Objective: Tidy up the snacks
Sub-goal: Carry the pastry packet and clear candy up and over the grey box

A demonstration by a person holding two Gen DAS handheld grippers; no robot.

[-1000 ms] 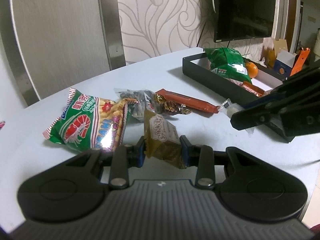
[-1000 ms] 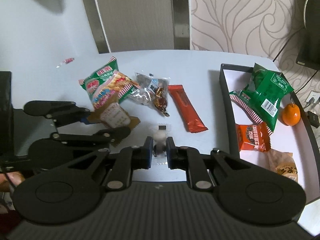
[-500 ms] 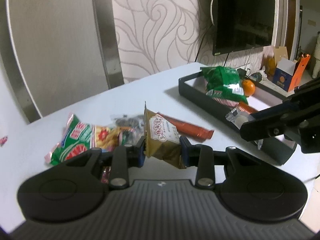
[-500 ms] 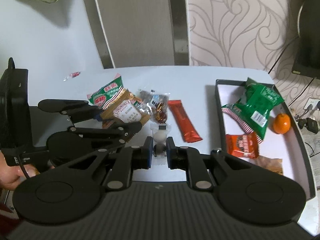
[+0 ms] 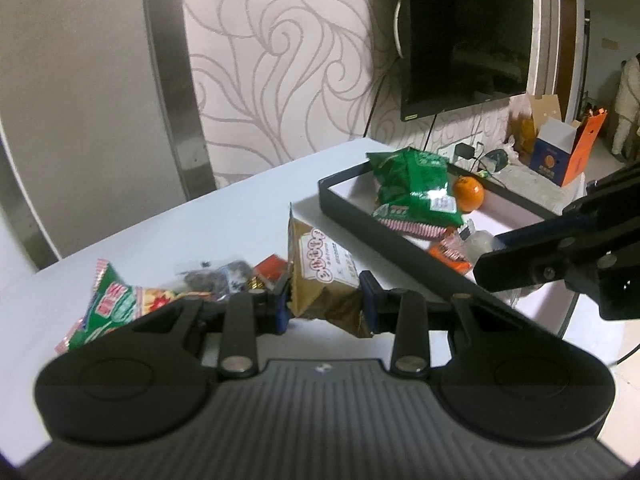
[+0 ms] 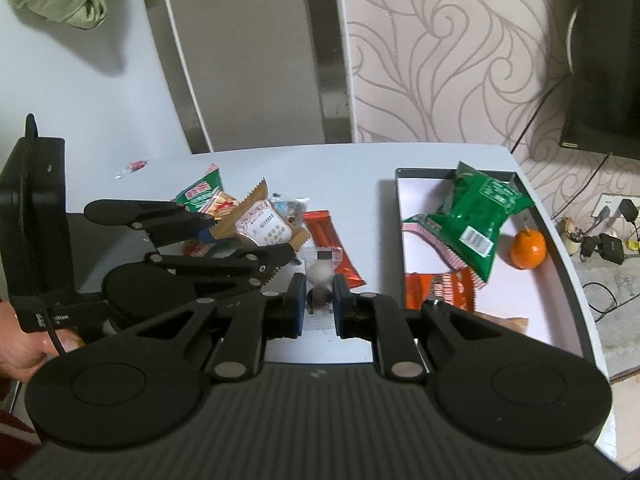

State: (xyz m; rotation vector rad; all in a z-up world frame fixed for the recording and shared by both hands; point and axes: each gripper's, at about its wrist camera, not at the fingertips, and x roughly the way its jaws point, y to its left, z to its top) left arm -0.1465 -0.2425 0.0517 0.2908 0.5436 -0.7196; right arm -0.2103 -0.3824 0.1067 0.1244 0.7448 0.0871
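While left hand-held gripper [image 5: 326,304] pinches brown packet [image 5: 320,276] and right hand-held gripper [image 6: 316,300] clear-wrapped sweet [image 6: 320,272], carry both over tray [image 6: 560,256] wall, then release.

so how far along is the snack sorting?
Done: green bag, orange fruit, orange-red packet and a tan packet lie in the black tray. In hand: left gripper jaws shut on the brown paper snack packet; right gripper shut on a clear-wrapped white candy, both lifted. Left: green-and-yellow shrimp chip bag, dark clear packet, red bar.
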